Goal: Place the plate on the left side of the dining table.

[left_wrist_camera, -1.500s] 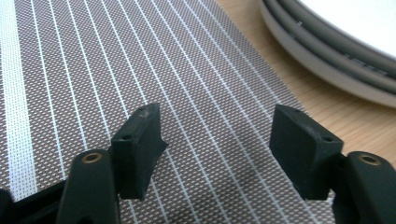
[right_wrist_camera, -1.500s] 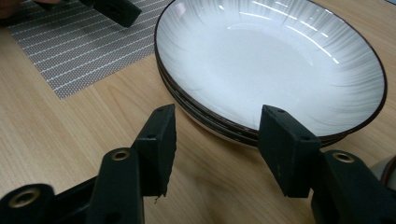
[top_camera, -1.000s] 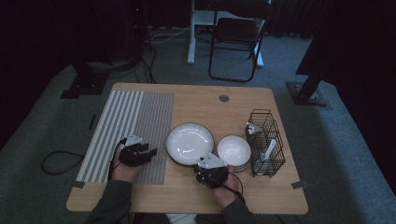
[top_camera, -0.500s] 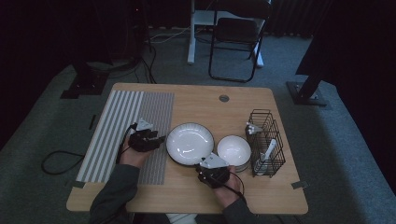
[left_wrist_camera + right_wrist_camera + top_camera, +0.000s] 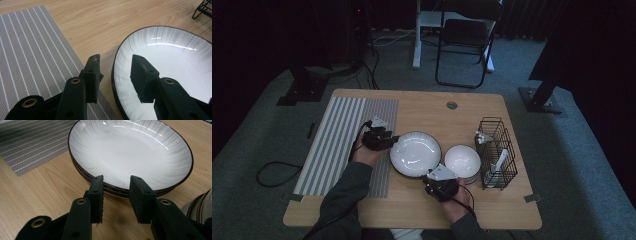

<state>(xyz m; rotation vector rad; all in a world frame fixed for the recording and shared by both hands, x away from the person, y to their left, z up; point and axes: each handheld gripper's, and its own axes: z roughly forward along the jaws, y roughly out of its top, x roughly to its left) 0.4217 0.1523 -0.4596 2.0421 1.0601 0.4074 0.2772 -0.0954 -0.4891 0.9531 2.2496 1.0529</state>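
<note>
plates point(image 5: 415, 154): stack, number unclear | bowls point(image 5: 462, 161): 1 stack | rack point(image 5: 497, 152): 1

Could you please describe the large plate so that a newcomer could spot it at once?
On the wooden table, look just right of the striped mat. The large plate lies there, white with a dark rim, wider and flatter than the small bowl beside the wire basket.

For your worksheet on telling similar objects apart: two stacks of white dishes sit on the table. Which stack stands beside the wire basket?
The stack of small bowls, right next to the wire basket. The wider plates lie nearer the striped mat.
</note>
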